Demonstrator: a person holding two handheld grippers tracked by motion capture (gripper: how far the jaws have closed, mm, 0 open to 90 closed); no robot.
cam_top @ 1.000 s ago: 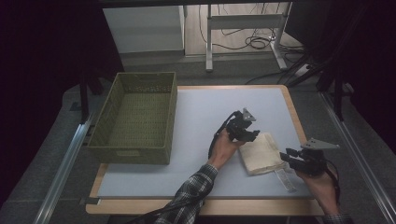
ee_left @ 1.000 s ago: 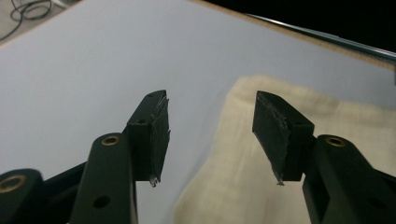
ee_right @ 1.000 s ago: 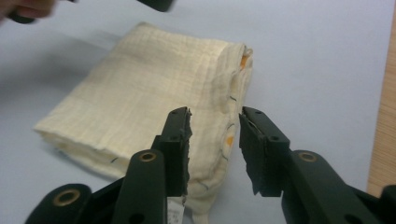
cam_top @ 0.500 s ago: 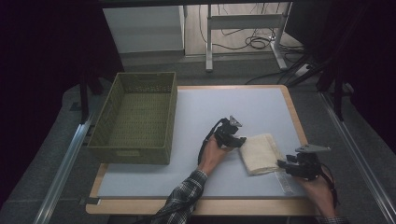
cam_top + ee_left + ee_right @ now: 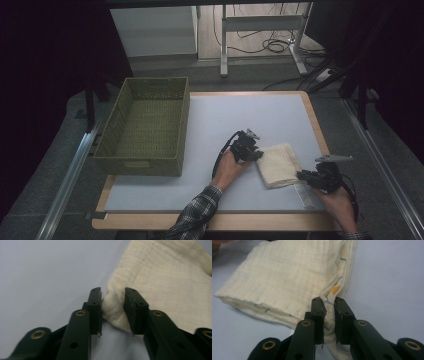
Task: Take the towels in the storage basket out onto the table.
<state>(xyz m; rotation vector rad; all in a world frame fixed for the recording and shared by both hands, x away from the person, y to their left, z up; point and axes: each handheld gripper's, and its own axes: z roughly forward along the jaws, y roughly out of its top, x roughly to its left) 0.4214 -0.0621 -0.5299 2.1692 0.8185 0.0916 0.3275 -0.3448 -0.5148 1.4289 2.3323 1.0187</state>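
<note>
A folded cream cloth (image 5: 280, 164) lies on the white table mat, right of centre. My left gripper (image 5: 248, 148) is at its left corner. In the left gripper view the jaws (image 5: 113, 293) pinch a bunched corner of the cloth (image 5: 162, 277), which touches both pads. My right gripper (image 5: 312, 177) is at the cloth's near right corner. In the right gripper view its jaws (image 5: 328, 301) are shut on the layered edge of the cloth (image 5: 287, 275), which has thin dark stitching and an orange spot.
An empty green woven basket (image 5: 145, 125) stands on the left side of the table. The mat (image 5: 240, 110) behind the cloth is bare. The wooden table edge (image 5: 315, 120) runs along the right. A pale strip (image 5: 305, 192) lies by the right hand.
My left gripper came down and toward me onto the cloth's left corner. My right gripper slid a little left onto the near right corner. The cloth has stayed in place.
</note>
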